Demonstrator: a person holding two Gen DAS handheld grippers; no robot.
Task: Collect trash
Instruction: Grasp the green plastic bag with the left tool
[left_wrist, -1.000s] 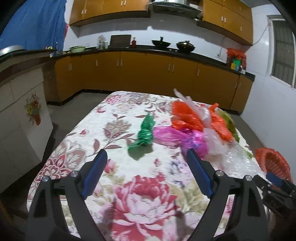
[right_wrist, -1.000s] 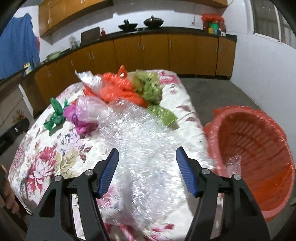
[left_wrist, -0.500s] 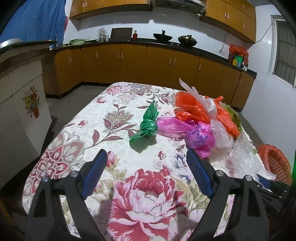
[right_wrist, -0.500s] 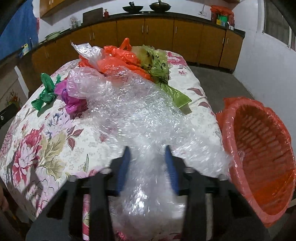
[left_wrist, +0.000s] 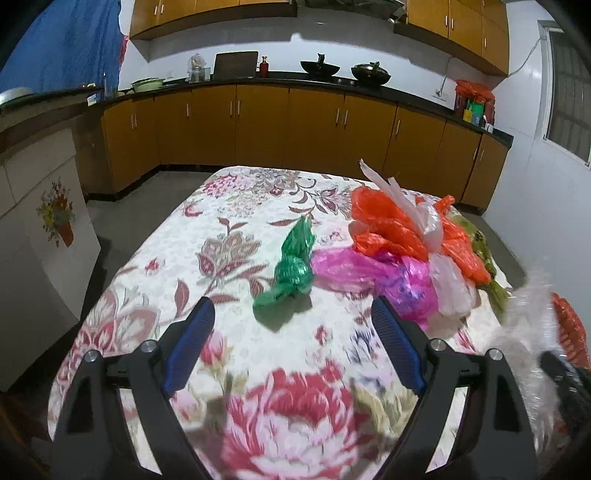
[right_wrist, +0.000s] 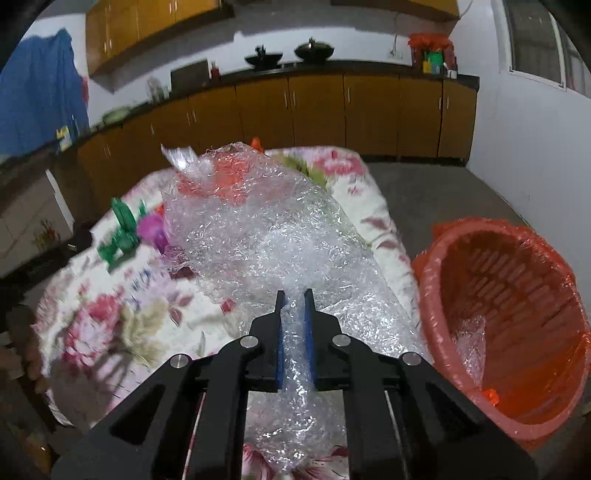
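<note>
Right now the right gripper (right_wrist: 294, 295) is pinched on a fold of the bubble wrap (right_wrist: 258, 229), blue pads nearly together with clear film bunched between them. Most of the sheet lies draped over the floral table (right_wrist: 110, 314), and a tail hangs below the jaws. The orange basket (right_wrist: 509, 314), lined with an orange bag, sits just beside the table's right edge (a scrap of clear film already lies inside).

The left gripper (left_wrist: 291, 314) hovers spread wide over the cloth, holding nothing; the green bag (left_wrist: 291, 266) lies ahead of it, touching the pink bag (left_wrist: 369, 273), with orange bags (left_wrist: 399, 229) and a white one behind.

Risks, as I judge them: the grip is on a thin fold of slippery film, so it may slide out on a fast swing. The sheet is big and overlaps the pile, so dragging it could pull other bags off the table. The floppy tail could catch the basket rim and spill outside.
</note>
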